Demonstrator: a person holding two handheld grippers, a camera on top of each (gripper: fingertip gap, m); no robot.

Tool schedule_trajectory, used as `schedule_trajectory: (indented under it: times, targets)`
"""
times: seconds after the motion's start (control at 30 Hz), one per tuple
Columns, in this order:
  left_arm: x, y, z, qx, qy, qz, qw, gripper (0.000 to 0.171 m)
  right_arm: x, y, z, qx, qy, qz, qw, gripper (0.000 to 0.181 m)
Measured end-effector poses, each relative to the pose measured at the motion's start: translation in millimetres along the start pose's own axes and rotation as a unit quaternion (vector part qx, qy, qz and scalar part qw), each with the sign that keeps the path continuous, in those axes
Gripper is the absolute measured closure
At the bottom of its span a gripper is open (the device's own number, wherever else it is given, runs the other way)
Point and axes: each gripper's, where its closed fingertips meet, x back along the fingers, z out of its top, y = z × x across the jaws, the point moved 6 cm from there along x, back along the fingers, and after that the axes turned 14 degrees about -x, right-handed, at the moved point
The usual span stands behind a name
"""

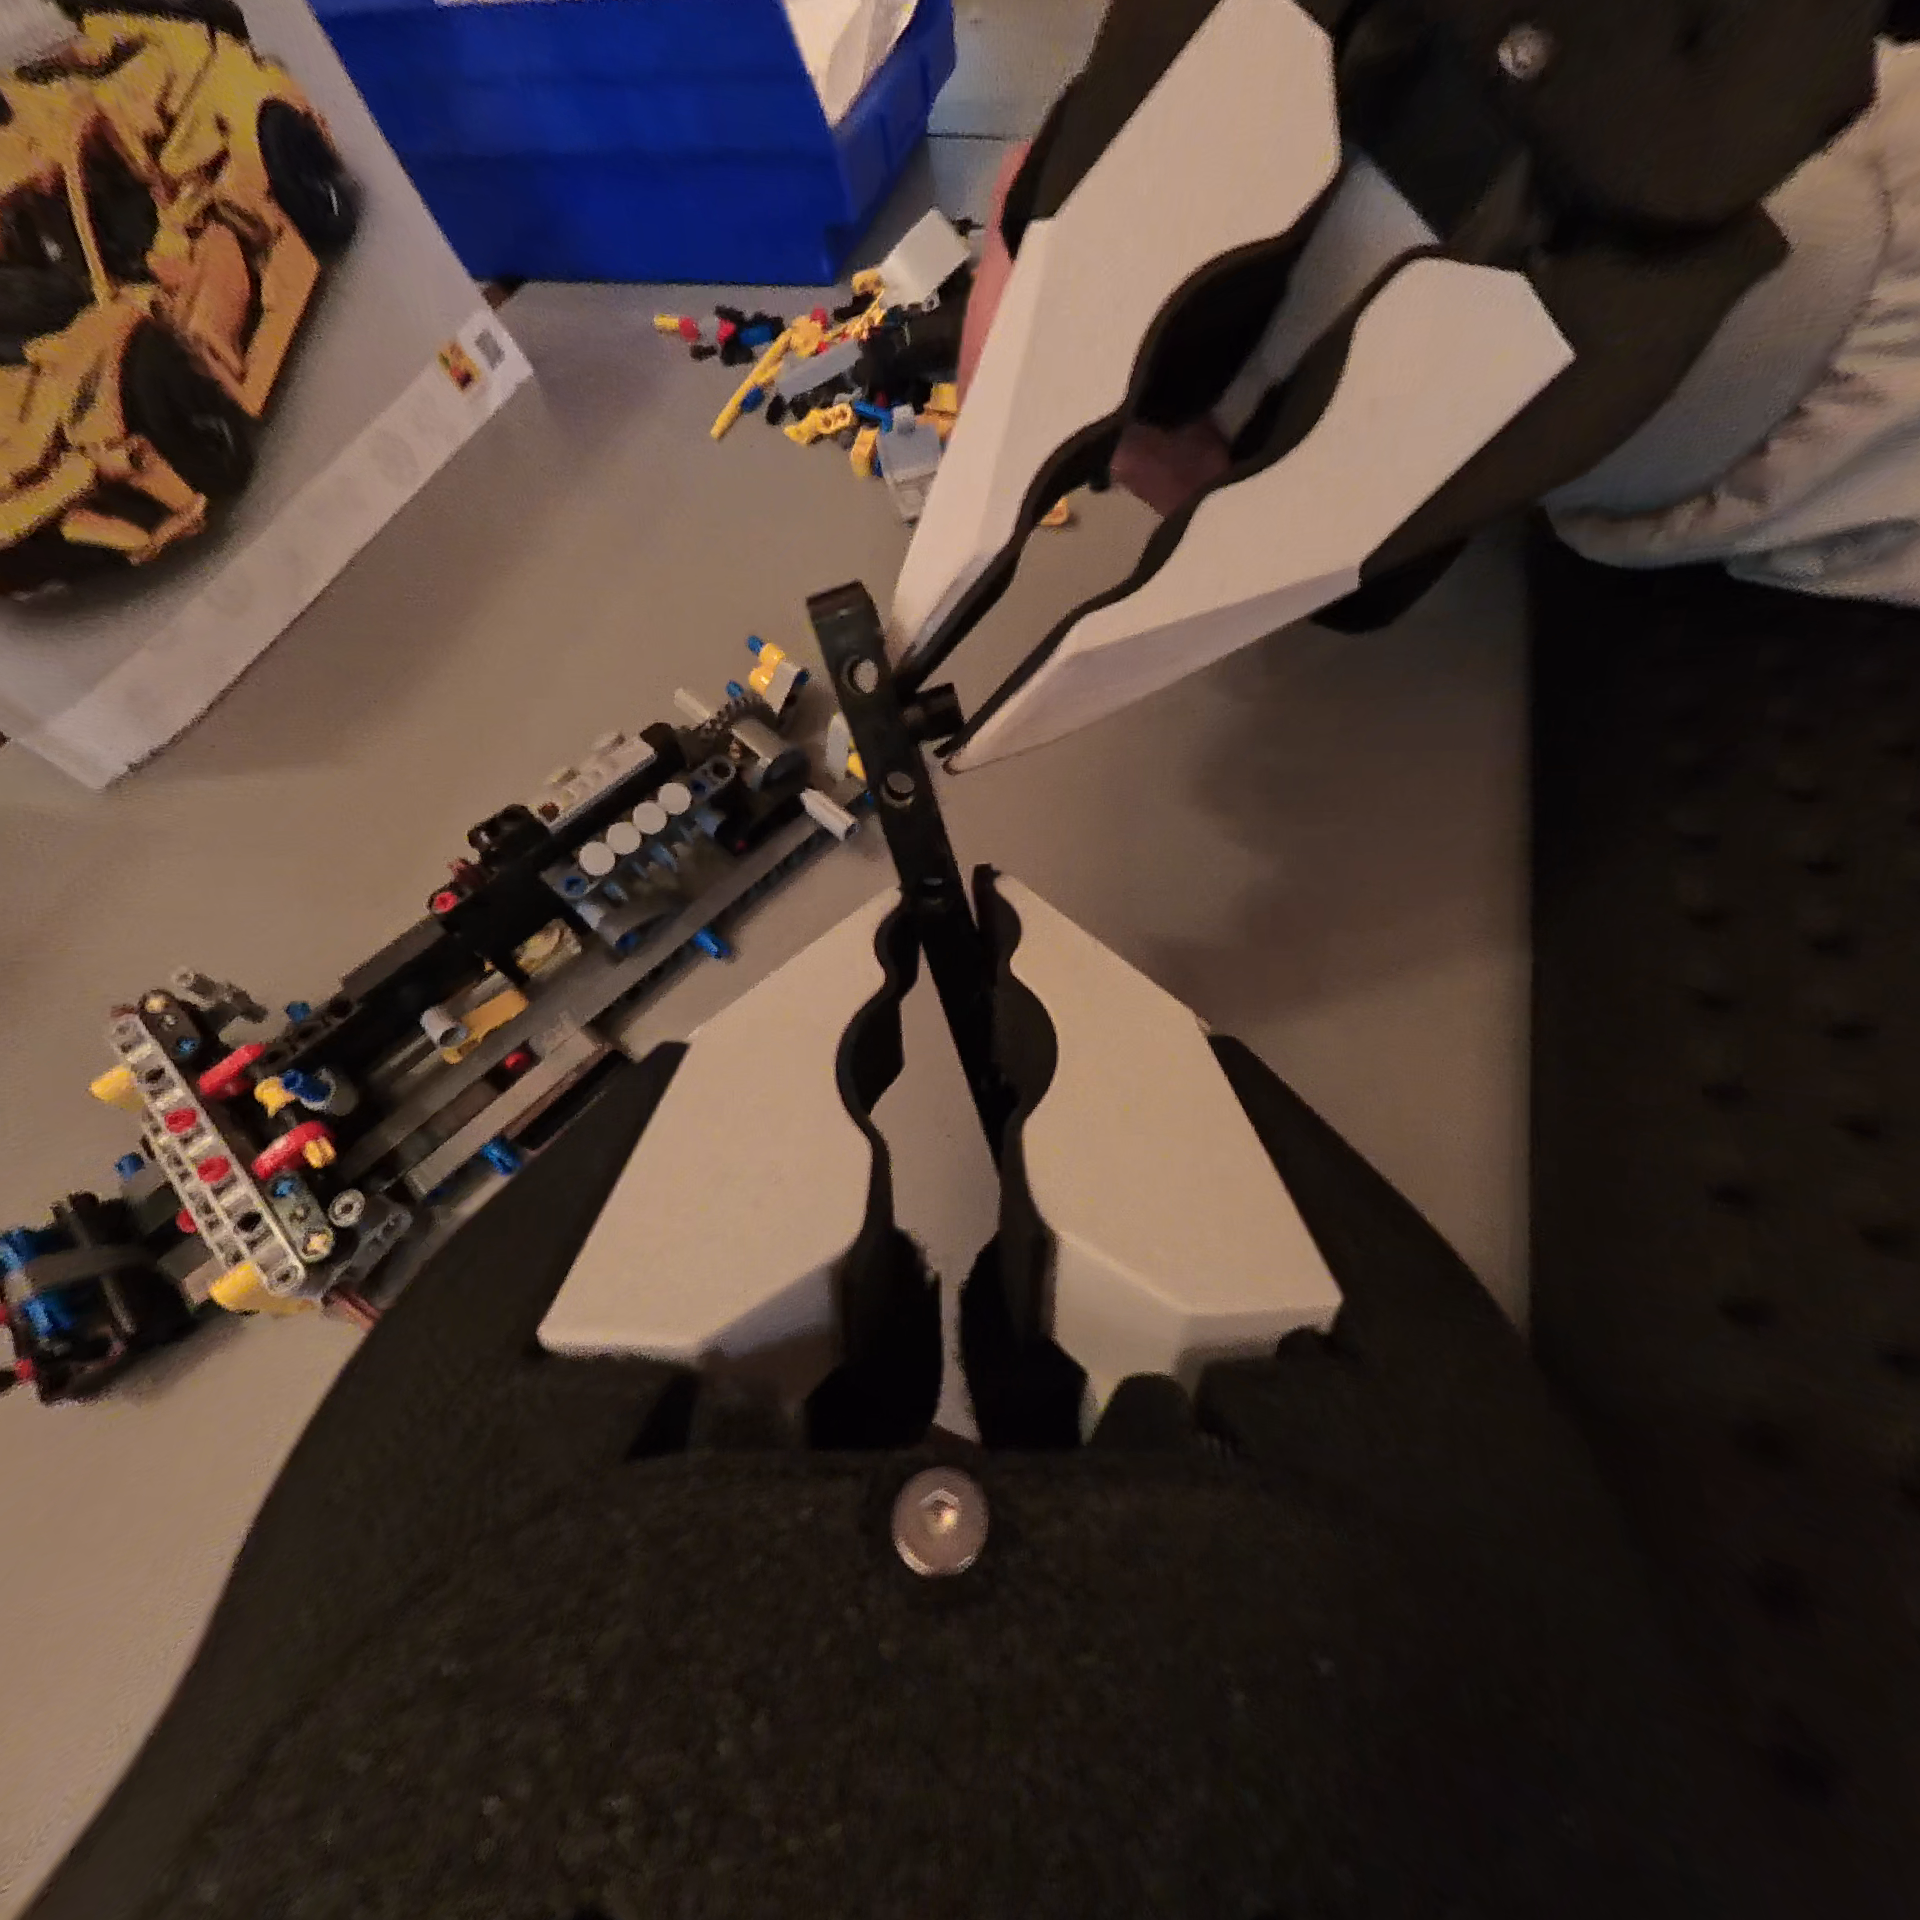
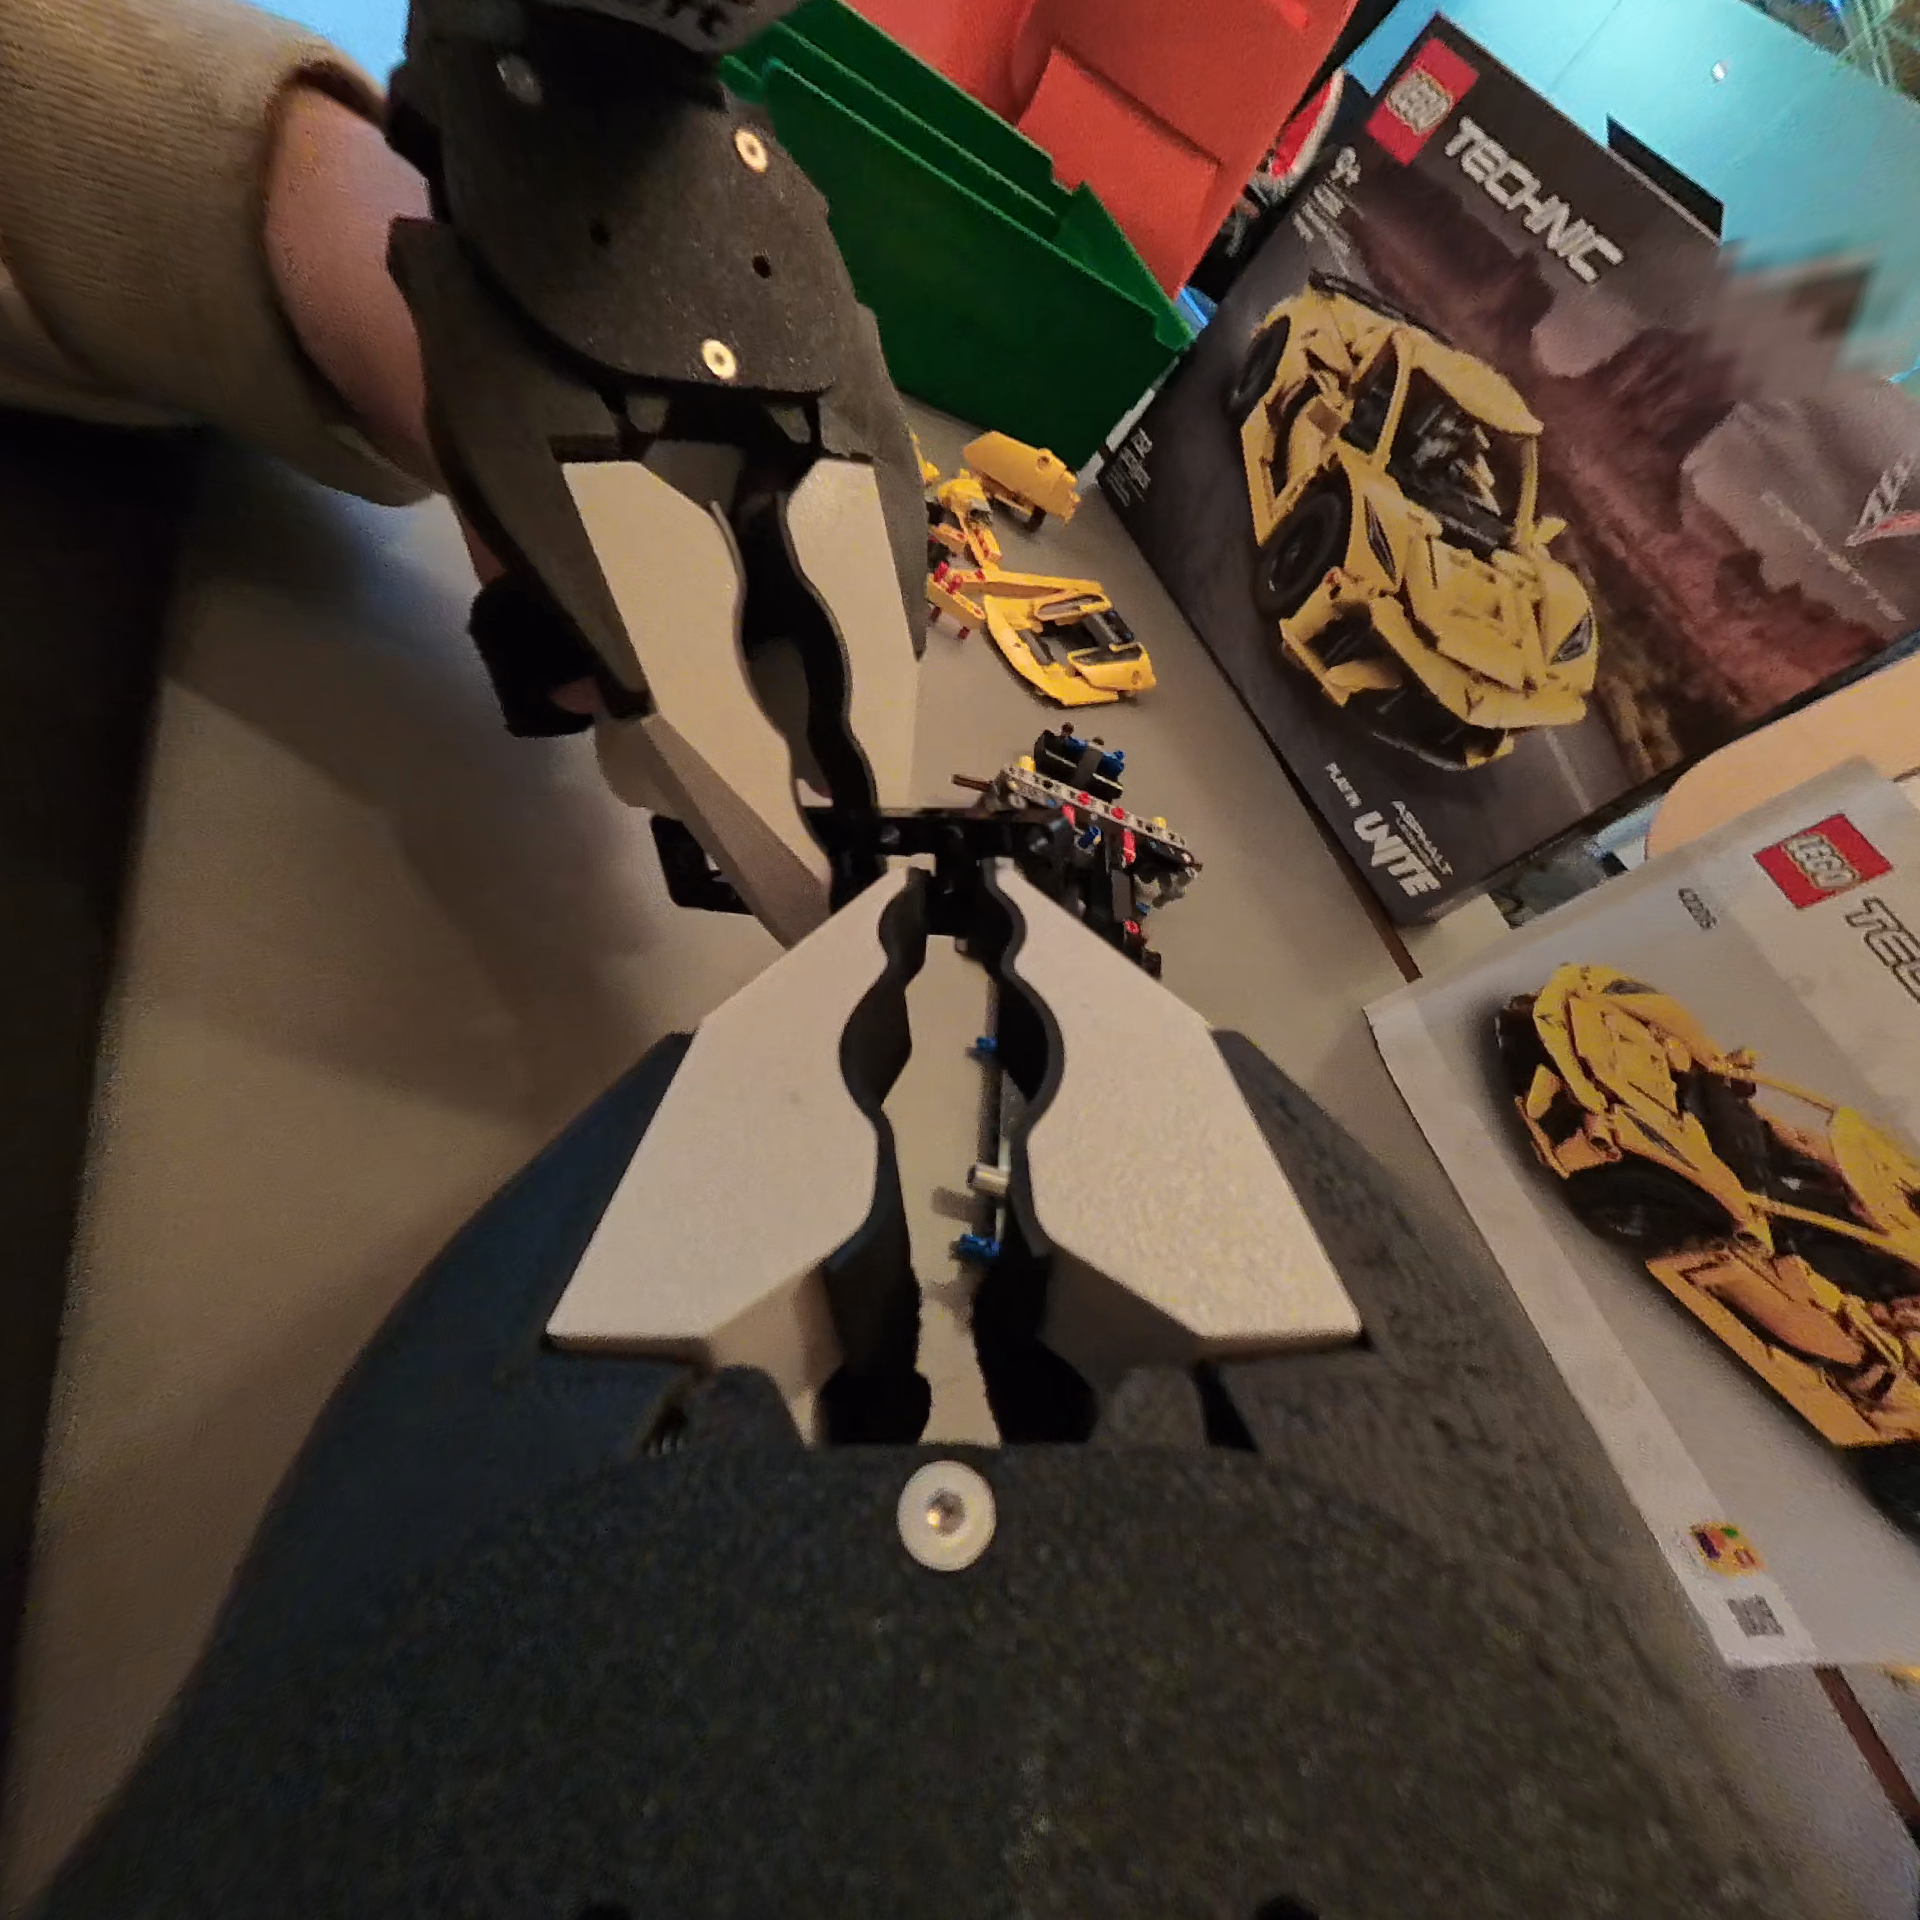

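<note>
My left gripper (image 1: 945, 894) is shut on a long black beam with holes (image 1: 894, 790) and holds it above the grey table (image 1: 1247, 883). My right gripper (image 1: 932, 712) reaches in from the upper right. It is shut on a small black pin (image 1: 935, 711), which is pressed against the side of the beam near its far end. In the right wrist view my right gripper (image 2: 953, 883) holds the pin at the beam (image 2: 904, 831), which lies crosswise. The left gripper (image 2: 831, 883) comes down from the upper left, with a hand and sleeve behind it.
A part-built brick car chassis (image 1: 416, 1039) lies on the table to the left, below the beam. Beyond are a loose pile of pieces (image 1: 831, 374), a blue bin (image 1: 644, 135), a green bin (image 2: 966, 239), yellow body panels (image 2: 1060, 634), the set's box (image 2: 1455, 520) and a booklet (image 2: 1714, 1195). The table edge and dark floor (image 1: 1714, 1039) are on the right.
</note>
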Motion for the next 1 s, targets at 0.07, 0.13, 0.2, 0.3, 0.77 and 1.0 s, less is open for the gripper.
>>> schedule_trajectory:
  times: [0.07,0.13,0.2,0.3,0.77,1.0]
  targets:
    - [-3,-5,-3,0.023,-0.015,0.023,0.999,0.163,-6,1,-3,0.014,-0.009,-0.043,0.999,0.173]
    - [-5,-1,-3,0.022,-0.025,0.023,0.999,0.162,-12,-1,-4,0.057,-0.025,-0.101,0.993,0.174]
    - [-5,-2,-2,0.016,-0.029,0.034,0.999,0.160,-17,-3,-5,0.107,-0.029,-0.149,0.983,0.175]
    - [0,-8,4,0.069,0.010,0.025,0.997,0.161,-15,1,4,0.064,-0.019,-0.148,0.987,0.175]
    - [10,-30,22,0.193,0.102,0.103,0.970,0.163,-12,13,21,0.041,-0.001,-0.230,0.972,0.175]
    - [12,-34,24,0.228,0.126,0.094,0.961,0.163,-10,14,26,0.045,0.011,-0.240,0.970,0.175]
